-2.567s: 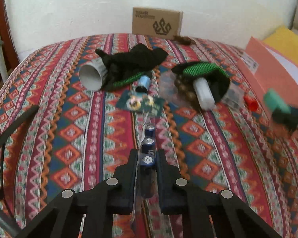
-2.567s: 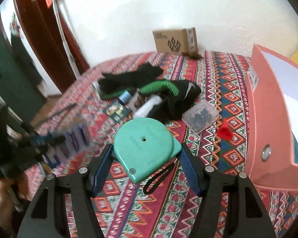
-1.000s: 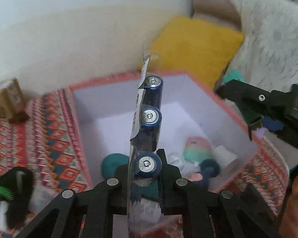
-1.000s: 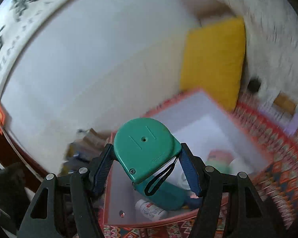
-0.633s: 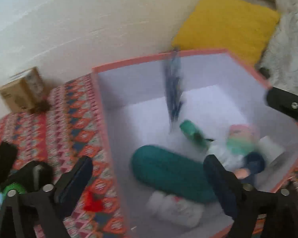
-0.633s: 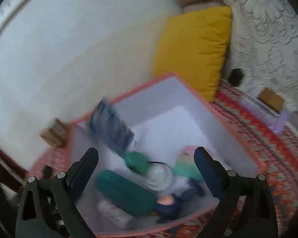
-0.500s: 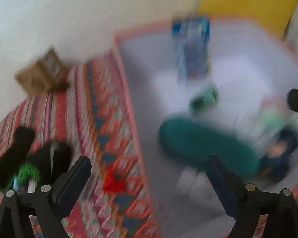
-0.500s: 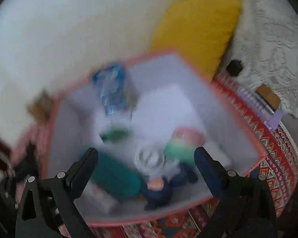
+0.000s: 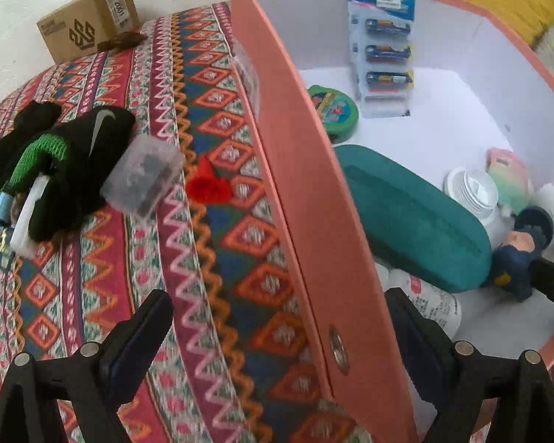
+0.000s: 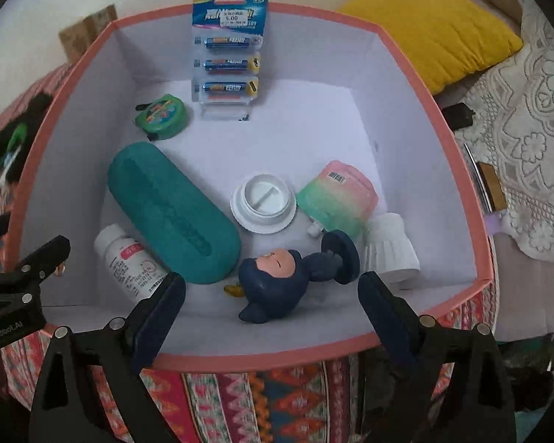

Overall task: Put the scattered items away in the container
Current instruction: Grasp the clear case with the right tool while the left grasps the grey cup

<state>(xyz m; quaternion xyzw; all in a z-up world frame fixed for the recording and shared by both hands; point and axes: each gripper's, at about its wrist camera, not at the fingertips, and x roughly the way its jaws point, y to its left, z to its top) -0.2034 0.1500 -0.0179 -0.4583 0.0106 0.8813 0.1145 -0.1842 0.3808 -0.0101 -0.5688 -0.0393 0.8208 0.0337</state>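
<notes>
A glossy battery pack [image 10: 228, 51] is propped against the smooth pink cardboard box [image 10: 458, 170] wall, while both grippers' fingers [image 9: 136, 336] [image 10: 158, 317] are spread wide, empty.

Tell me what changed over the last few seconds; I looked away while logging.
Both claws let go: the left claw dropped the blue battery blister pack, the right claw the green round tape measure, into the pink cardboard box. Both are open. The black gloves stayed on the patterned cloth.

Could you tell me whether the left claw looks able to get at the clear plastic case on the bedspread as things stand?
Probably yes. The left claw is open and empty, and the clear plastic case lies uncovered outside the pink box, beside the black glove, with bare bedspread between.
</notes>
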